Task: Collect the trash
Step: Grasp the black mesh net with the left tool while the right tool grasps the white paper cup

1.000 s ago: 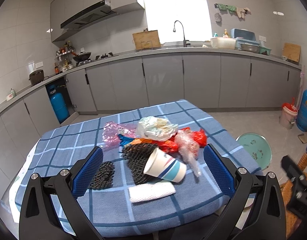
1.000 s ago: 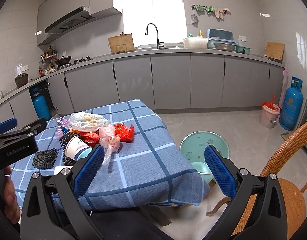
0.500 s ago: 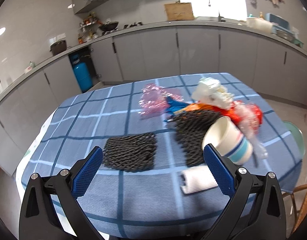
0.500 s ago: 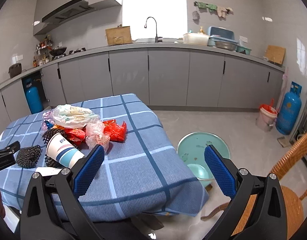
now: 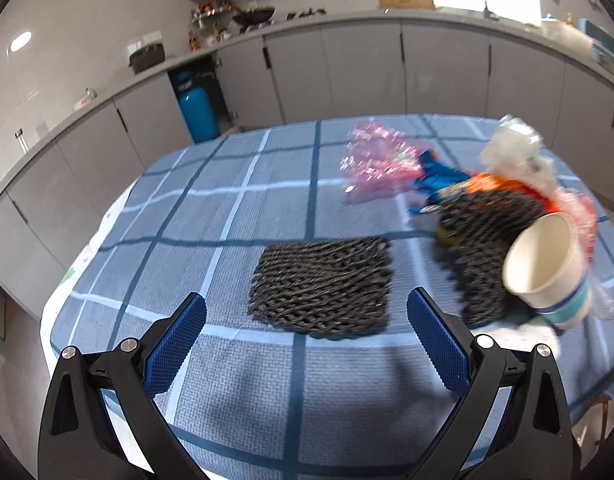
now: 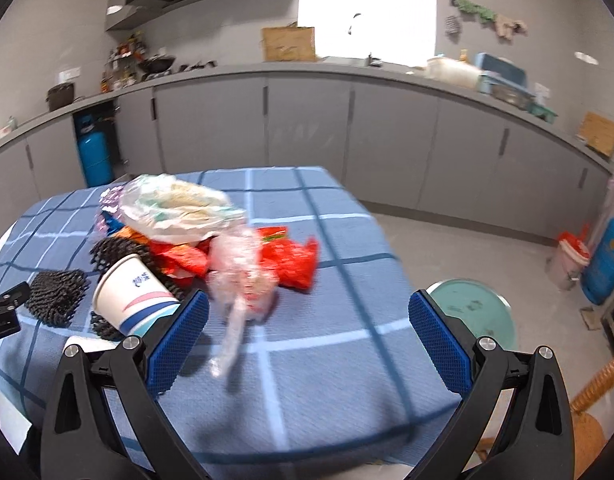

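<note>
Nothing had been collected at this moment, as far as the pictures showed. All the trash lay on the surface [image 5: 235,392], under its blue checked cloth. The left tongs [image 5: 307,332] were spread wide and empty, hanging just above the near edge with a flat black foam net [image 5: 321,284] lying straight ahead between their tips, apart from the rest. That net looked like the first piece to go. The main heap sat toward the right edge in that view: a second black net [image 5: 483,240], a paper cup [image 5: 547,268] on its side leaning on it, a pink wrapper [image 5: 377,164], blue and orange wrappers, and a crumpled white bag [image 5: 515,152].

The right tongs [image 6: 307,332] were likewise released and held nothing, over the near right corner, with a clear plastic bag [image 6: 243,268] and red wrappers [image 6: 295,256] just ahead. A green basin [image 6: 467,308] stood on the floor beside the surface, possibly the place for the trash; I could not tell. Every piece was left to pick up.
</note>
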Demonstrator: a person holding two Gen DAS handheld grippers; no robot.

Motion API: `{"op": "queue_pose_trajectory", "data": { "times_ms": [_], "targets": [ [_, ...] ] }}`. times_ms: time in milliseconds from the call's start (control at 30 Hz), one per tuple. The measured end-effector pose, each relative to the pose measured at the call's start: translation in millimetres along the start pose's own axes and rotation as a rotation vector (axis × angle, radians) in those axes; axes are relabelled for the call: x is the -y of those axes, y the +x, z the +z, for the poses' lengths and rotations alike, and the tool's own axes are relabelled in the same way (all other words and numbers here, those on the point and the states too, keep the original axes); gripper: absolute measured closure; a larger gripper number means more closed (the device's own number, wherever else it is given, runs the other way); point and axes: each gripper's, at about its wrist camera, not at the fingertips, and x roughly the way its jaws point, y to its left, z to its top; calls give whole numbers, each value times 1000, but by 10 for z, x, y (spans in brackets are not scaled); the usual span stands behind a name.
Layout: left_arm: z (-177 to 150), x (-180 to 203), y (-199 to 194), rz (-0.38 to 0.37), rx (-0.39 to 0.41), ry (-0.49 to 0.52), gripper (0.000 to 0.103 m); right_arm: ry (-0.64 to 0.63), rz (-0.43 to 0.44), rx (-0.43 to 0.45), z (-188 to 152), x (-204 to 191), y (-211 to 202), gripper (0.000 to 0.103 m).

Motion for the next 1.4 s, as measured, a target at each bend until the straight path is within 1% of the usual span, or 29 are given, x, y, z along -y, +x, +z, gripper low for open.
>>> {"op": "queue_pose_trajectory", "data": {
  "times_ms": [167, 333, 667, 700, 733, 833, 867, 933, 967, 1000, 1033, 1067, 1133, 1267, 1300, 1367, 1400],
  "targets": [
    [19, 74, 250, -12, -51, 14, 4, -62, 91, 3, 67, -300, 142, 5],
    [10, 123, 431, -28, -79, 19, 4, -133, 168, 12, 109, -585, 223, 5],
    [-20, 129, 698, -67, -127, 2, 6, -222, 275, -47, 74, -902, 434, 5],
    [-26, 126, 724, -70, -131, 0, 8, -229, 282, -45, 73, -915, 439, 5],
    [-32, 124, 738, -71, -134, -1, 16, -236, 292, -39, 71, -930, 427, 5],
    [-39, 123, 797, -95, -153, -11, 26, -243, 332, -58, 52, -956, 465, 6],
    [-44, 135, 798, -98, -150, -9, 28, -244, 341, -69, 44, -964, 479, 8],
    [-56, 157, 779, -106, -140, -2, 46, -235, 381, -82, 46, -959, 484, 14],
    [-60, 171, 772, -112, -138, 3, 50, -234, 380, -73, 57, -955, 465, 14],
    [-62, 183, 766, -113, -133, 10, 61, -235, 379, -63, 60, -965, 450, 14],
    [-64, 195, 764, -107, -130, 20, 74, -237, 384, -59, 65, -968, 438, 14],
    [-65, 197, 764, -104, -130, 22, 78, -240, 392, -64, 64, -970, 444, 14],
    [-66, 187, 760, -101, -125, 28, 87, -258, 407, -101, 29, -1005, 497, 14],
    [-54, 154, 717, -90, -109, 33, 89, -261, 431, -151, -39, -1035, 573, 15],
    [-53, 155, 684, -82, -96, 39, 89, -262, 439, -160, -50, -1043, 585, 21],
    [-42, 138, 647, -76, -84, 41, 89, -262, 466, -182, -58, -1064, 605, 30],
    [-41, 145, 620, -73, -75, 45, 89, -267, 463, -179, -64, -1062, 600, 30]
  ]
}}
